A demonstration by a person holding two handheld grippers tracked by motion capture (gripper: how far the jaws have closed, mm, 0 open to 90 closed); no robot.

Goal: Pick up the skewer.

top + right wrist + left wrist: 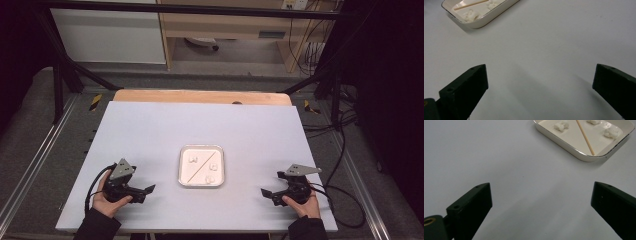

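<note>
A white square tray (pixel 181 170) sits at the middle of the white table. Inside it a thin wooden stick (pixel 203 164) lies on a diagonal, with three small white cotton lumps (pixel 194 160) around it. The left gripper view has the tray (pixel 564 143) at top right, with the stick (pixel 585 137) and a cotton lump (pixel 561 125) in it. In the right gripper view the tray (pixel 496 15) is at top left. My left gripper (pixel 148 192) rests open near the table's front left, its jaws pointing toward the tray. My right gripper (pixel 266 194) stands open at the front right, nothing between its jaws.
The white tabletop (pixel 150 130) lies on a wooden board (pixel 200 96). Black frame bars (pixel 190 9) cross above the far side. Cables (pixel 345 150) run along the floor to the right, and shelving (pixel 225 30) stands behind.
</note>
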